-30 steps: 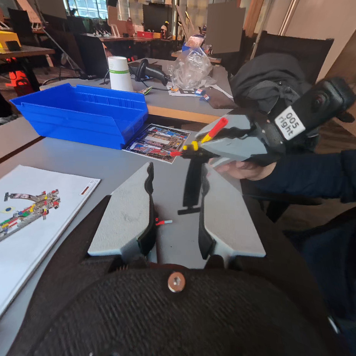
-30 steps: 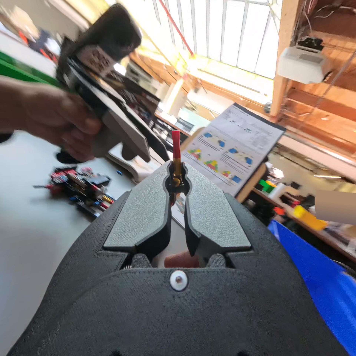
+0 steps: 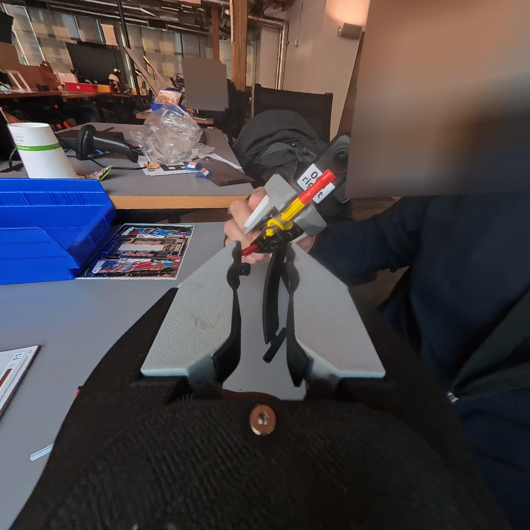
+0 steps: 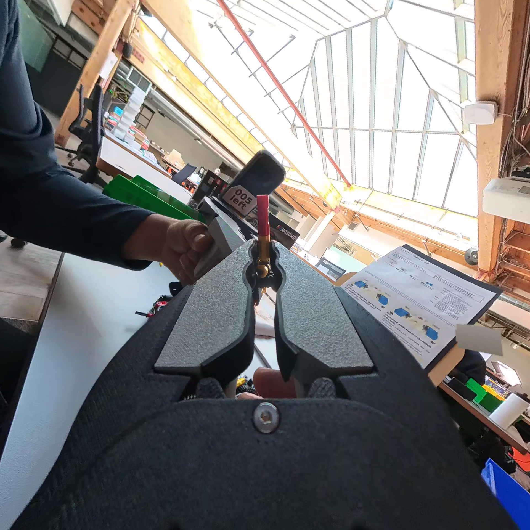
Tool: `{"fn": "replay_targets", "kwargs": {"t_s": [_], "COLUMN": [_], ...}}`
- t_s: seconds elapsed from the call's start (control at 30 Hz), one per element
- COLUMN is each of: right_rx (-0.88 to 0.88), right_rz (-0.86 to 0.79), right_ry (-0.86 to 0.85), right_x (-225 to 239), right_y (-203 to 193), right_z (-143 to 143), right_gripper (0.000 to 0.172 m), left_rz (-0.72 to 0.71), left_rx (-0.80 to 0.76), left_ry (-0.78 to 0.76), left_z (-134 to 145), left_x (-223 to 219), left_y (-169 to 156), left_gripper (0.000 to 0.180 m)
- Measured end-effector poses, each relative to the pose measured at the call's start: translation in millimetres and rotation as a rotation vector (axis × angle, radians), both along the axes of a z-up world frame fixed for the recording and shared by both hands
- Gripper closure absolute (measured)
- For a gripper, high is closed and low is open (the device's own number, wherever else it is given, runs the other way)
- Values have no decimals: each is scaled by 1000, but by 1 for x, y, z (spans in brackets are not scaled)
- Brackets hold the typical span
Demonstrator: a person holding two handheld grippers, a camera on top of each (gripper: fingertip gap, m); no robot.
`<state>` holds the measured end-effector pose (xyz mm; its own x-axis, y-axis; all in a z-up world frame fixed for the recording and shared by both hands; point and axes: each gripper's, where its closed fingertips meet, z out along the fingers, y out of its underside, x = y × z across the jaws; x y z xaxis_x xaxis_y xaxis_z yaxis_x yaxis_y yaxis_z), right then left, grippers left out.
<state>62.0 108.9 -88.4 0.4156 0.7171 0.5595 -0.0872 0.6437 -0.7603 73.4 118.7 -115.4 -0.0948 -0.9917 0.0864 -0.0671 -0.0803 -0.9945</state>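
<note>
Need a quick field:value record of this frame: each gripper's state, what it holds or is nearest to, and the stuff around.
right gripper: shut on a toy-brick assembly of black parts with a red and yellow axle
left gripper: open, fingers on either side of the long black piece hanging from that assembly
left-side pad contact: cannot tell
table: grey
nearby: blue bin, sticker sheet, open booklet
behind: paper cup, barcode scanner, plastic bag

Grey surface carries a blue bin at far left, a colourful sticker sheet just beside it, and a white booklet at the near-left edge. Second grey surface behind: white paper cup, black handheld scanner, crumpled clear plastic bag.
</note>
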Motion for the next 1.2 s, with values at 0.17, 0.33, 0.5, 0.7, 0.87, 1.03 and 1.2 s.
{"fn": "replay_targets", "kwargs": {"t_s": [0.17, 0.33, 0.5, 0.7, 0.87, 1.03, 1.2], "right_rx": [-1, -37, -254, -814, -944, -974, -961], "right_rz": [-2, -8, 4, 278, 373, 385, 393], "right_ry": [-8, 17, 81, 212, 208, 197, 243], "right_x": [0, 4, 17, 22, 14, 4, 2], "right_y": [0, 4, 29, 52, 50, 51, 53], "right_z": [-2, -2, -18, -36, -45, -50, -46], "right_gripper": [168, 167, 167, 167, 167, 167, 167], "left_rz": [-7, 30, 171, 144, 152, 86, 54], "left_rx": [-7, 46, 136, -40, -219, -261, -299], "left_ry": [8, 24, 95, 103, 54, 146, 110], "left_z": [-2, -4, -12, -19, -22, -48, -53], "left_x": [-1, -1, -3, -10, -18, 0, 14], "left_y": [-1, 4, 17, 21, 43, 39, 36], "left_gripper": [153, 162, 174, 170, 148, 141, 145]}}
